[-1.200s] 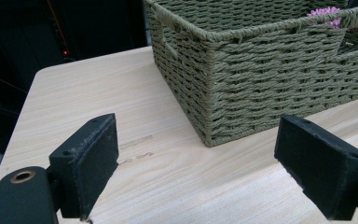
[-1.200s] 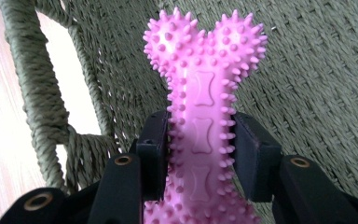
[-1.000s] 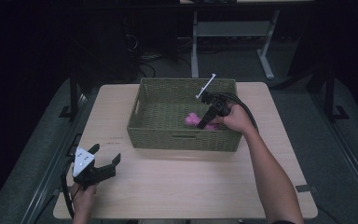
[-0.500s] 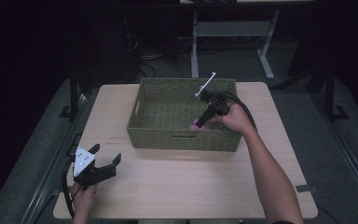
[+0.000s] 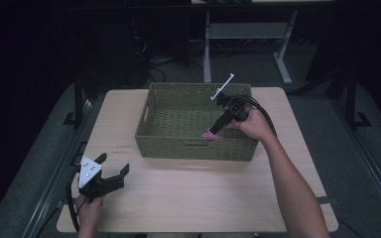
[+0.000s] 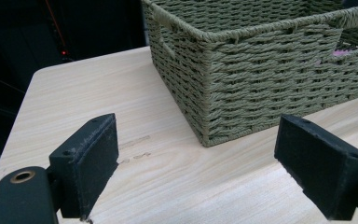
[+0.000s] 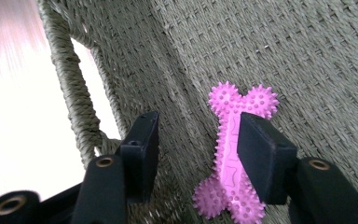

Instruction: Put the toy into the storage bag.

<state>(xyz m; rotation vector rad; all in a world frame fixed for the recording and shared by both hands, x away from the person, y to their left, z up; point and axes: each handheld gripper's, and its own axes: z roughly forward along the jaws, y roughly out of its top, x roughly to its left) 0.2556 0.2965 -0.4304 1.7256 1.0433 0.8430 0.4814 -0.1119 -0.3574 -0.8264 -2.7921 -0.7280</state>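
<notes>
— Resting at the near left corner of the table (image 5: 188, 208), the left gripper (image 5: 110, 174) sits idle in the person's hand, its jaws spread wide with nothing between them. From its own camera, bare wood lies between the two pads and the basket (image 6: 261, 79) stands just ahead.

— And further right?

— The woven green basket (image 5: 193, 146) occupies the middle of the table, toward its far side. The right gripper (image 5: 214, 130) reaches down into it by the near wall, close to the handle slot. Its jaws have just been opening. The pink spiky bone toy (image 7: 233, 163) is between them, lying on the basket floor; one pad sits against the toy's side, the other stands well clear of it, so nothing is clamped. In the high view, a patch of the toy (image 5: 210, 134) shows just under the gripper tip.

— Which step does that make it?

— A release, by the look of it: the toy set down inside the basket and the grip let go. Judging from how things lie, the placing itself is done.

— What does the next move call for?

— Probably a clean lift straight up and out. The pad touching the toy could drag it along, so the jaws want to spread a little wider first. The near wall and its thick rim are close beside the gripper, so the hand needs to rise before it swings back over the table.
</notes>
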